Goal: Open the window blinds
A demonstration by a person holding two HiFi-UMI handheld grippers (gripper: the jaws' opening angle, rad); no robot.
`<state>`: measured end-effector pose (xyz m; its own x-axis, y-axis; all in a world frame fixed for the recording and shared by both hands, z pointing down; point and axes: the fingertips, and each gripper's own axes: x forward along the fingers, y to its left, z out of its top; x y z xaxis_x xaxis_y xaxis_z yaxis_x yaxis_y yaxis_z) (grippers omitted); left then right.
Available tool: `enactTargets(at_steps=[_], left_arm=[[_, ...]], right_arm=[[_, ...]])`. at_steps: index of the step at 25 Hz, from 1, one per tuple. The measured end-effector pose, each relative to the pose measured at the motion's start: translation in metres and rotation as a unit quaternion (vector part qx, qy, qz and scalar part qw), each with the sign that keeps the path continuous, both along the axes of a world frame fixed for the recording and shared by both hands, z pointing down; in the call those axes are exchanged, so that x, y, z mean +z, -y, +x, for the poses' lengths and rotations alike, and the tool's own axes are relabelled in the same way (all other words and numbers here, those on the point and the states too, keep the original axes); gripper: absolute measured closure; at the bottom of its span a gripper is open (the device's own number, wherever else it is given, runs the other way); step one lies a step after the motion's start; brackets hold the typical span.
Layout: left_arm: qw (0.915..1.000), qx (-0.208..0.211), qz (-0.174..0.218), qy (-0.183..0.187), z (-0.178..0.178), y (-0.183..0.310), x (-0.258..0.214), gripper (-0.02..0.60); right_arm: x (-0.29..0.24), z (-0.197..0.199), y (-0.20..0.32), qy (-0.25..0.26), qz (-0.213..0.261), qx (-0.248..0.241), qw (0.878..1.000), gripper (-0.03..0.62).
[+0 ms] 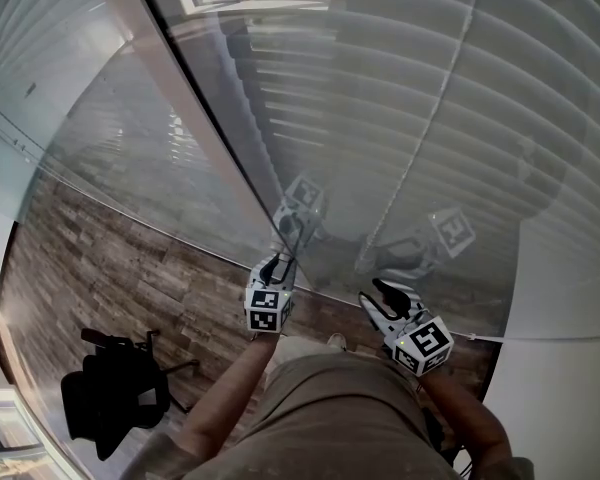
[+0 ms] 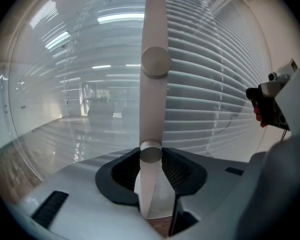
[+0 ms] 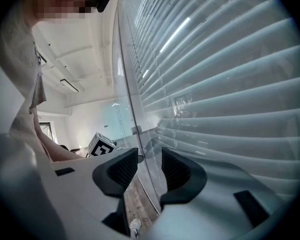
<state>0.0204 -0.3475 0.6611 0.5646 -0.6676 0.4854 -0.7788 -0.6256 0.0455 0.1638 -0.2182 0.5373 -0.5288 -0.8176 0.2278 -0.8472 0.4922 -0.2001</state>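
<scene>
The cubes on both tools carry black-and-white square markers, patterns rather than words. One shows on the left gripper (image 1: 277, 265) and one on the right gripper (image 1: 385, 293), and both are faintly mirrored in the glass (image 1: 150, 168) just beyond them.

The blinds (image 1: 460, 118) hang behind that glass and fill the right and far part of the head view. They are pale grey-white horizontal slats lying flat and overlapping, so little can be seen between them. A thin beaded cord (image 1: 430, 128) runs down their face toward the right gripper. Its lower end fades into reflections and cannot be followed.

In the left gripper view a pale upright bar (image 2: 154, 34) with two round caps stands between the fingers (image 2: 124, 171). The fingers sit against both of its sides and grip it, with the blinds (image 2: 215, 84) to its right. The bar's foot is hidden behind the tool body. The other gripper is cut off at the right edge.

In the right gripper view the fingers (image 3: 176, 170) stand apart. Only a thin curved line (image 3: 132, 109) passes between them without touching, and I cannot tell whether it is a cord or a pane edge. The blinds (image 3: 230, 99) fill the right side, and a marker cube (image 3: 104, 146) shows at the left.

On the near left, a black chair (image 1: 115, 393) stands on the wood-plank floor (image 1: 110, 268). The chair is partly cut off at the frame edge.
</scene>
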Motion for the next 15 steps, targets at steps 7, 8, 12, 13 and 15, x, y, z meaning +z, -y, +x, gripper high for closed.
enactTargets(at_steps=[7,8,12,13,15], left_arm=[[0.9983,-0.014,-0.034,-0.045,0.0002,0.0003,-0.0008,0.434],[0.998,-0.015,-0.038,-0.049,0.0001,0.0002,-0.0006,0.434],[0.9954,-0.019,-0.06,-0.072,-0.0001,-0.0005,-0.0008,0.434],[0.9944,-0.021,-0.067,-0.079,-0.0002,-0.0007,-0.001,0.436],[0.992,-0.025,-0.08,-0.094,-0.0005,-0.0007,-0.0011,0.436]], right_arm=[[0.0007,-0.0014,0.001,-0.003,0.001,-0.005,1.0,0.457],[0.0006,-0.0018,0.0009,-0.004,0.002,-0.005,1.0,0.457],[0.001,-0.003,-0.0001,-0.005,0.002,-0.005,1.0,0.457],[0.0011,-0.0033,-0.0004,-0.005,0.001,-0.005,1.0,0.457],[0.0014,-0.004,-0.0009,-0.006,0.001,-0.004,1.0,0.457]])
